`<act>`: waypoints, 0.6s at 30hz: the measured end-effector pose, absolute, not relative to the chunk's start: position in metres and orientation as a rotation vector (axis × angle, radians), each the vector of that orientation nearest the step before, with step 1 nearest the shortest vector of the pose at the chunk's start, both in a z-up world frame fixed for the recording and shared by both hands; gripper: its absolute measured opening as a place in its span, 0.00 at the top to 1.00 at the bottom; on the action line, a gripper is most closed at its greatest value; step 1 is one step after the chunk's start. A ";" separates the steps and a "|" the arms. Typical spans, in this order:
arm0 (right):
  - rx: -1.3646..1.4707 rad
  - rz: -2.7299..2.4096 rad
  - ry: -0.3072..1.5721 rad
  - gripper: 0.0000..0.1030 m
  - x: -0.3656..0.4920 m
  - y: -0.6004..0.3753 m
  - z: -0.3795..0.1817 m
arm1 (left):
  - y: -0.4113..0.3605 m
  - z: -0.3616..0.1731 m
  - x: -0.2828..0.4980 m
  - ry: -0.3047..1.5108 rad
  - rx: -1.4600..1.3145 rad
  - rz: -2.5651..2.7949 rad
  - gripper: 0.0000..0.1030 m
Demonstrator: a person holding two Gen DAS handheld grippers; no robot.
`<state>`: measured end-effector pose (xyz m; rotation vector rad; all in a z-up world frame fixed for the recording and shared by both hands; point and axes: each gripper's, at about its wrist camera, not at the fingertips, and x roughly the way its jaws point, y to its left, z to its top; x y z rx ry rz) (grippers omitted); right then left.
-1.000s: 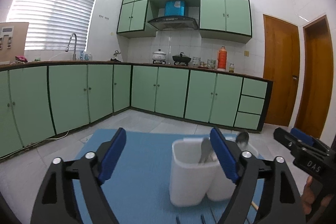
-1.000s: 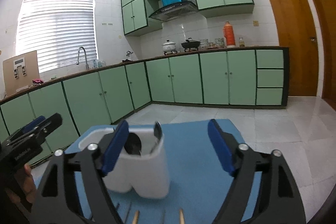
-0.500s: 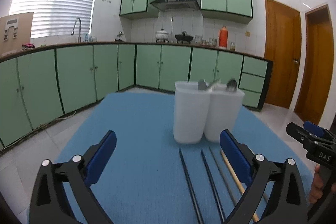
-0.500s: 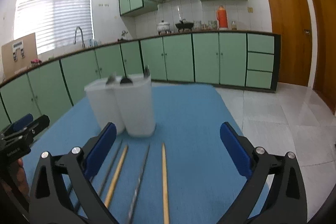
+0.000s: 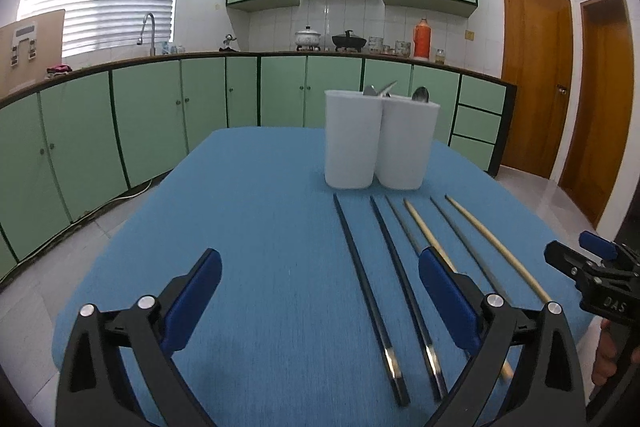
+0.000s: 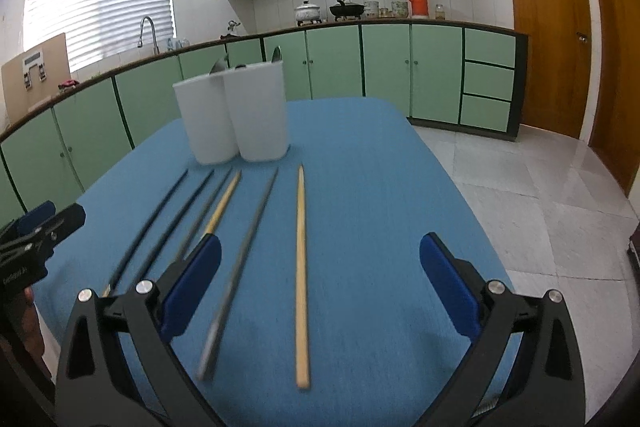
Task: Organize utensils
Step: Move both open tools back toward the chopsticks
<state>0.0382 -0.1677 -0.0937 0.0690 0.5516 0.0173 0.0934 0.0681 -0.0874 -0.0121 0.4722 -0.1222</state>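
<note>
A white two-compartment utensil holder (image 5: pixel 378 139) stands at the far end of the blue table (image 5: pixel 260 227), with spoons (image 5: pixel 420 94) sticking out; it also shows in the right wrist view (image 6: pixel 236 119). Several chopsticks lie side by side in front of it: two black ones (image 5: pixel 368 287), grey ones (image 6: pixel 236 267) and wooden ones (image 6: pixel 301 267). My left gripper (image 5: pixel 320 299) is open and empty above the near table, left of the chopsticks. My right gripper (image 6: pixel 320 287) is open and empty, over the near ends of the right-hand chopsticks.
Green kitchen cabinets (image 5: pixel 160 115) and a counter run around the back. Wooden doors (image 5: pixel 536 75) stand at the right. The table's right edge drops to a tiled floor (image 6: pixel 540 207). The other gripper shows at each view's side (image 5: pixel 600 283).
Both grippers have pulled back and up from the holder toward the near edge of the table. The chopsticks have come fully into view. Both grippers stay open.
</note>
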 end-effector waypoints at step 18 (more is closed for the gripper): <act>0.043 0.061 0.602 0.55 0.000 -0.168 -0.123 | 0.067 -0.107 0.052 0.486 -0.004 -0.098 0.06</act>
